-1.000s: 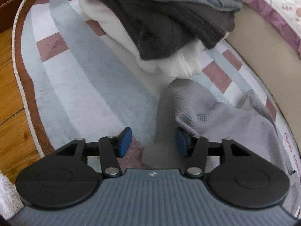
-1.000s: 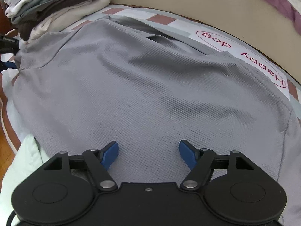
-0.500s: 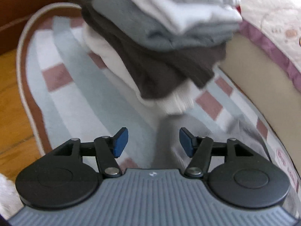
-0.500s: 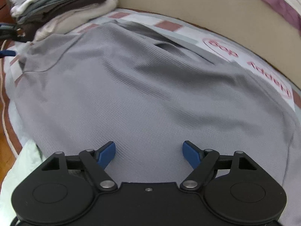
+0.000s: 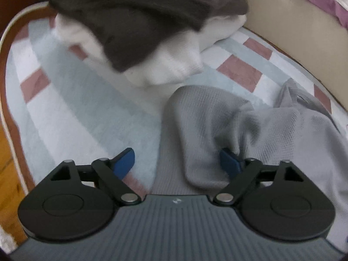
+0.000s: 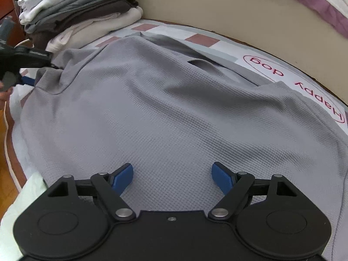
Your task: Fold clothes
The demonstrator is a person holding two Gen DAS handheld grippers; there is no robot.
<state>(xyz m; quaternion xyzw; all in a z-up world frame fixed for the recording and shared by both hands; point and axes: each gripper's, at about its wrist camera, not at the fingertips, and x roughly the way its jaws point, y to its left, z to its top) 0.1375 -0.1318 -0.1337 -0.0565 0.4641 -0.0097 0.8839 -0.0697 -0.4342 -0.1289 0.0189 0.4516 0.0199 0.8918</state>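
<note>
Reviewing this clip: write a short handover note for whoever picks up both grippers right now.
Left gripper: fingers opening, a fold of the grey shirt between them at its sleeve end, not pinched.
Right gripper: open above the shirt's near hem, holding nothing.
Things: the shirt lies spread, still wrinkled, on the striped mat; the stack of folded clothes sits at the mat's far left corner, beside the left gripper.
Done: earlier garments folded and stacked.
Left: smooth the shirt, fold it, add it to the stack. A pale cloth at the near left edge may come next.

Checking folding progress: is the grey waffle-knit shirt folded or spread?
Spread: the grey waffle-knit shirt lies open across the striped rug, only one sleeve bunched.
</note>
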